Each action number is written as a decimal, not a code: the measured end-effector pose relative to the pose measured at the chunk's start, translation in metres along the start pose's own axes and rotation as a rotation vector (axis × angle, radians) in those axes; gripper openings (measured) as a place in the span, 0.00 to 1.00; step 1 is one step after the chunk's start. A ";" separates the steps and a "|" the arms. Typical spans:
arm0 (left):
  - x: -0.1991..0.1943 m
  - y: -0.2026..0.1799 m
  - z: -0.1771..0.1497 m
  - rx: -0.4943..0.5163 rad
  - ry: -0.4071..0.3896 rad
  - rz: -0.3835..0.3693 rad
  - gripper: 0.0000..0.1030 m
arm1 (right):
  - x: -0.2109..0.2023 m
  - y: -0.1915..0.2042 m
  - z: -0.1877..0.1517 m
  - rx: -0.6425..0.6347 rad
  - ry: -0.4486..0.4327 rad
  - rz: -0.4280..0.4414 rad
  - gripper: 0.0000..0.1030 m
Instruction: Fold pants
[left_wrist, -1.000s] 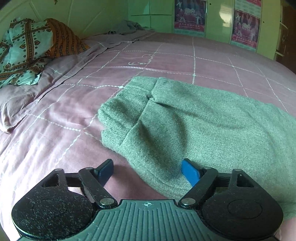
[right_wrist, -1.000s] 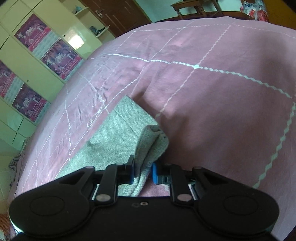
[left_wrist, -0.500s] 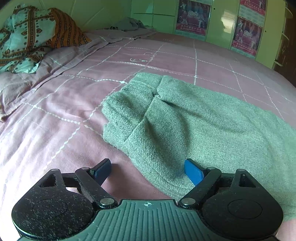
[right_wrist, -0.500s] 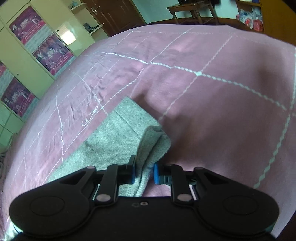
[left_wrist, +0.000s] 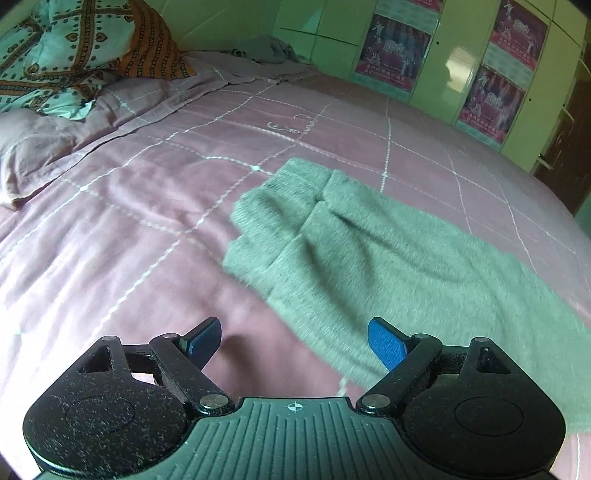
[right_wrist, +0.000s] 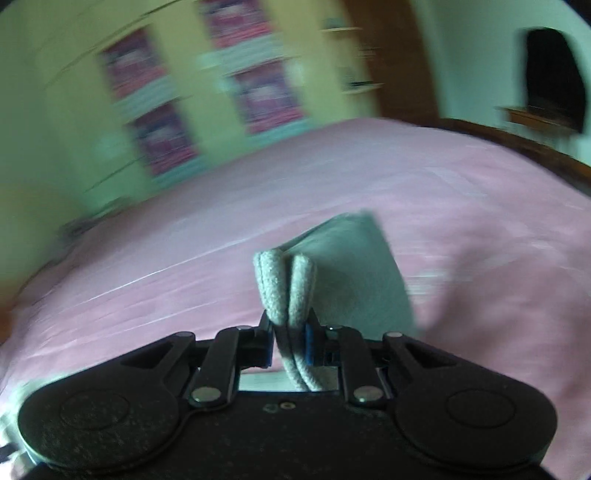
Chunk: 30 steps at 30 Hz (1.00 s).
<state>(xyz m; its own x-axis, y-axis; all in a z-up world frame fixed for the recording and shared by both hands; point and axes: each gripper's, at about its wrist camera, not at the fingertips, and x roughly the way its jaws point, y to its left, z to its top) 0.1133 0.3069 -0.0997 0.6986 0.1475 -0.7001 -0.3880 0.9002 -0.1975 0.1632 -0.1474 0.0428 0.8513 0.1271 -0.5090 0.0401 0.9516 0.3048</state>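
Observation:
Grey-green knit pants (left_wrist: 388, 251) lie spread on the pink bed, waistband end toward the pillows. My left gripper (left_wrist: 295, 338) is open and empty, hovering over the near edge of the pants, its blue right pad (left_wrist: 386, 343) above the fabric. My right gripper (right_wrist: 290, 332) is shut on a doubled edge of the pants (right_wrist: 286, 284), which sticks up between the pads. The rest of the lifted cloth (right_wrist: 354, 273) hangs beyond it. The right wrist view is motion-blurred.
The pink checked bedsheet (left_wrist: 129, 229) covers the bed. Patterned pillows (left_wrist: 66, 55) and a rumpled sheet lie at the far left. Green cupboards with posters (left_wrist: 491, 96) line the far wall. A dark wooden bed edge (right_wrist: 517, 144) shows at right.
My right gripper has lifted and swung with the pants edge, now facing the cupboards. My left gripper has pulled back slightly from the pants and stays open.

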 end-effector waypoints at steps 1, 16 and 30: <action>-0.002 0.006 -0.003 -0.008 0.004 0.001 0.84 | 0.009 0.023 -0.007 -0.030 0.021 0.048 0.14; -0.017 0.055 -0.022 -0.092 -0.021 -0.020 0.84 | 0.048 0.171 -0.145 -0.501 0.194 0.239 0.14; -0.033 0.050 -0.041 -0.059 -0.018 -0.032 0.84 | 0.033 0.196 -0.169 -0.522 0.137 0.188 0.42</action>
<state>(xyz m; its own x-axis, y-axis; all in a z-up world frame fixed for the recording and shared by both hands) 0.0463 0.3298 -0.1150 0.7215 0.1272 -0.6806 -0.3998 0.8791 -0.2595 0.1110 0.0901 -0.0505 0.7421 0.3099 -0.5944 -0.3991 0.9167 -0.0204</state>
